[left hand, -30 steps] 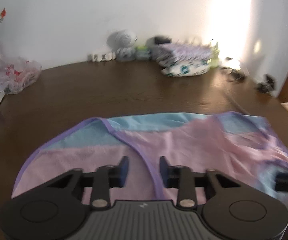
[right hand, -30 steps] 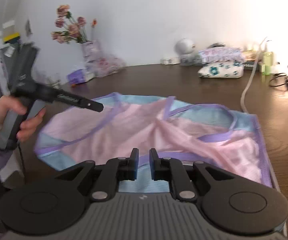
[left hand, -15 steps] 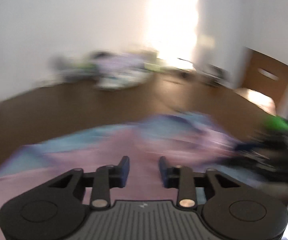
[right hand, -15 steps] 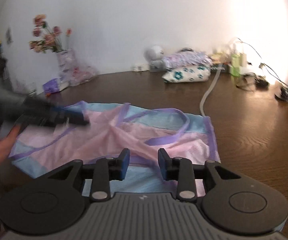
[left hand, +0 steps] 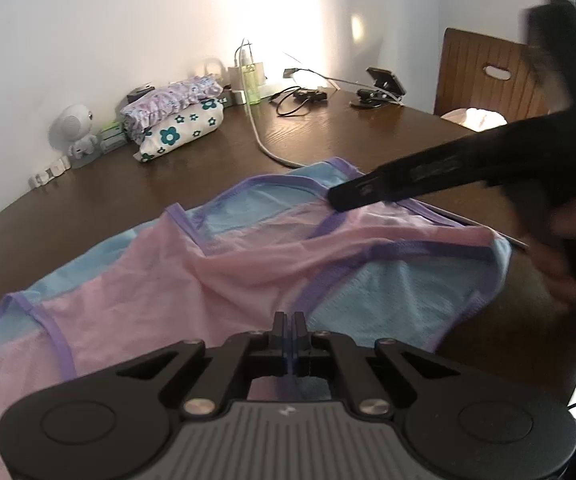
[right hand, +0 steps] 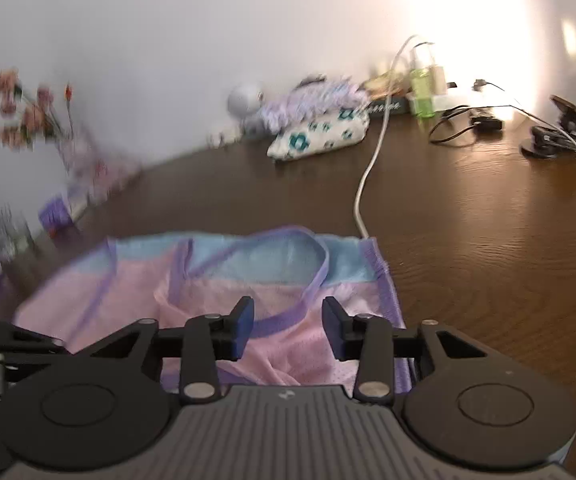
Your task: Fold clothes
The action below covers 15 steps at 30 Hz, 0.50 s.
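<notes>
Nearby, folded clothes [left hand: 176, 120] and perhaps a cable [left hand: 260, 140] flank the garment [left hand: 228, 264].

Far edge of brown table [left hand: 328, 128]: white robot figurine [left hand: 75, 130], stacked folded cloths [left hand: 176, 118], green bottle [left hand: 251, 82], white cable [right hand: 370, 168], black cords [left hand: 300, 98]. Blurred flowers [right hand: 32, 108], perhaps in a vase.

Home room, not a lab: dark wood tabletop [left hand: 328, 128] against white wall, folded laundry pile [left hand: 174, 120], flowers [right hand: 28, 108] at left of frame, charger cables [left hand: 300, 96], wooden chair [left hand: 484, 76] upper right.
</notes>
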Tool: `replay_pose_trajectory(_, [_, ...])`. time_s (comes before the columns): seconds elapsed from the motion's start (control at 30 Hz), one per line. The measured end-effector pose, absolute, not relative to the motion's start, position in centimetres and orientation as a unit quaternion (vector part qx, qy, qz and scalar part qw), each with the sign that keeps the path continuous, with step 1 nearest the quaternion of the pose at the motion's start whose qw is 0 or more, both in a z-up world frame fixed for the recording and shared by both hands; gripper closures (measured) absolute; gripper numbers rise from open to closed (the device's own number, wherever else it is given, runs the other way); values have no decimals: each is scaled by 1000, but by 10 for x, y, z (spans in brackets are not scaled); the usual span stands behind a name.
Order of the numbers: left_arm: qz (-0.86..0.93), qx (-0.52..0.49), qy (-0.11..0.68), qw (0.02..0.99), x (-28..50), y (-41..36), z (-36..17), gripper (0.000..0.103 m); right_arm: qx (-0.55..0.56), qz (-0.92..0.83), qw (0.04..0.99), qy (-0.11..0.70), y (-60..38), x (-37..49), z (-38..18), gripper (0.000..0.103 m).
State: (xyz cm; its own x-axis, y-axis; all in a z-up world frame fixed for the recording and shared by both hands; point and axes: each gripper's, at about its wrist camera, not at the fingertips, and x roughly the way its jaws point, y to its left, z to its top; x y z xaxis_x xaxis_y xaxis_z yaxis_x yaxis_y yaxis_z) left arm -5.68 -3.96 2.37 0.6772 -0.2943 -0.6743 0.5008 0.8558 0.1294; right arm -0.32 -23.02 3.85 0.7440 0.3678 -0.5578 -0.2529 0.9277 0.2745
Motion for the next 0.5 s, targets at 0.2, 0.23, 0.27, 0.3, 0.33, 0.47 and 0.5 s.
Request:
replay_pose_trajectory(0.2, [-222, 131, 330, 908, -58, -33, 21, 102, 101, 148, 934, 309, -229, 6, 37, 99])
replay_pose_trajectory(0.23, [-223, 132, 327, 909, -59, -33, 20, 102, 131, 134, 936, 299, -238, 9, 37, 99])
replay_pose_trajectory(0.27, [-223, 133, 325, 909, -60, -33, 20, 102, 157, 123, 934, 295, -245, 11, 36, 99])
replay_pose_trajectory(0.3, [-224, 134, 324, 910, -61, -33, 20, 102, 169, 114, 933, 297, -250, 12, 34, 99])
replay_pose_trajectory(0.33, [-224, 134, 322, 910, -61, -33, 20, 102, 180, 104, 931, 299, -254, 14, 31, 97])
replay_pose_trajectory(0.47, [-225, 137, 322, 909, -62, -34, 22, 97, 178, 103, 940, 273, -253, 2, 38, 92])
replay_pose_trajectory(0.5, [-224, 142, 320, 910, -63, -36, 24, 96, 174, 107, 942, 265, -252, -2, 41, 83])
